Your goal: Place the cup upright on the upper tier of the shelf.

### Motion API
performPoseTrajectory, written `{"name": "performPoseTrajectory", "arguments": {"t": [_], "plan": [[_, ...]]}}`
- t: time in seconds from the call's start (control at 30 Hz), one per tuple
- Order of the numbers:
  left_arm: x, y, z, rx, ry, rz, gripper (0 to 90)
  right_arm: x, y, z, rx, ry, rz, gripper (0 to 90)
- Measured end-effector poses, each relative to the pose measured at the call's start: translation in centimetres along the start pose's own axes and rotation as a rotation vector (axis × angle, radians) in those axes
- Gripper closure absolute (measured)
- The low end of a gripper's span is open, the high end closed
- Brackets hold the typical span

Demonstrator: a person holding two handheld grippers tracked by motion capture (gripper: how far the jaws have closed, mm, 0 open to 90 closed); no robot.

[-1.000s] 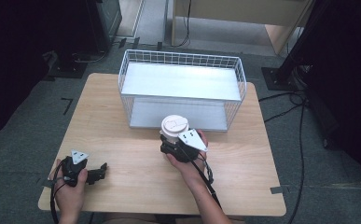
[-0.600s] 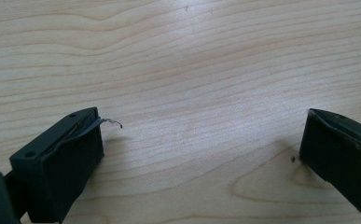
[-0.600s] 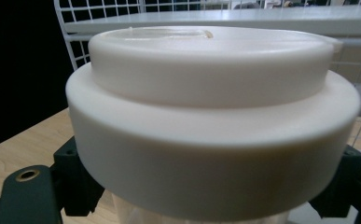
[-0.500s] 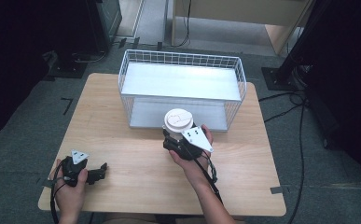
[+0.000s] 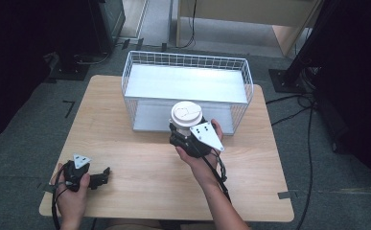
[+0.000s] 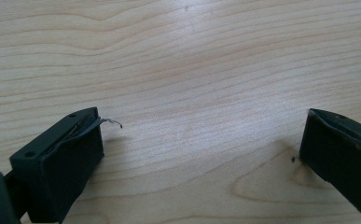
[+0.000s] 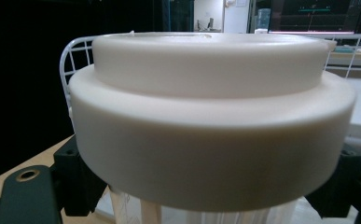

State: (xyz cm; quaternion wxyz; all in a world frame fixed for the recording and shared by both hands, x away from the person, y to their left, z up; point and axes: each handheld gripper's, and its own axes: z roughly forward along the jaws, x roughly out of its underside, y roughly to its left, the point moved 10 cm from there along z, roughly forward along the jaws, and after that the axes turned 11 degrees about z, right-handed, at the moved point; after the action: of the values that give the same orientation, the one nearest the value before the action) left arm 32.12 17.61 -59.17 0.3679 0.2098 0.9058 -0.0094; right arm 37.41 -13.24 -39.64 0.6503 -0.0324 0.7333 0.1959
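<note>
Seen from the high view: right tongs (image 5: 185, 134) clamped on a lidded cup (image 5: 186, 115), held upright just in front of the wire basket (image 5: 137, 60) on the wooden bench (image 5: 140, 158). Shown closer in the right gripper view: cream lid (image 7: 211, 116) between the 2 black jaws, pale ribbed cup wall beneath it. Left tongs (image 5: 101, 178) low near the bench's front left corner, gripped by the left hand (image 5: 70, 191), pointing right. Jaws wide apart over bare wood in the left gripper view, nothing between them.
</note>
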Motion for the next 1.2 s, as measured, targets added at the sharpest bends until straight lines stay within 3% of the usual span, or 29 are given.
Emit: {"name": "performPoseTrajectory", "arguments": {"t": [0.73,1.2], "plan": [[0.0,0.0,0.0,0.0,-0.001,0.0,0.0,-5.1,0.3,0.5,-0.006,-0.07,-0.016,15.9],[0.0,0.0,0.0,0.002,-0.002,0.001,0.0,-8.4,0.1,1.4,0.016,-0.11,-0.039,15.9]]}}
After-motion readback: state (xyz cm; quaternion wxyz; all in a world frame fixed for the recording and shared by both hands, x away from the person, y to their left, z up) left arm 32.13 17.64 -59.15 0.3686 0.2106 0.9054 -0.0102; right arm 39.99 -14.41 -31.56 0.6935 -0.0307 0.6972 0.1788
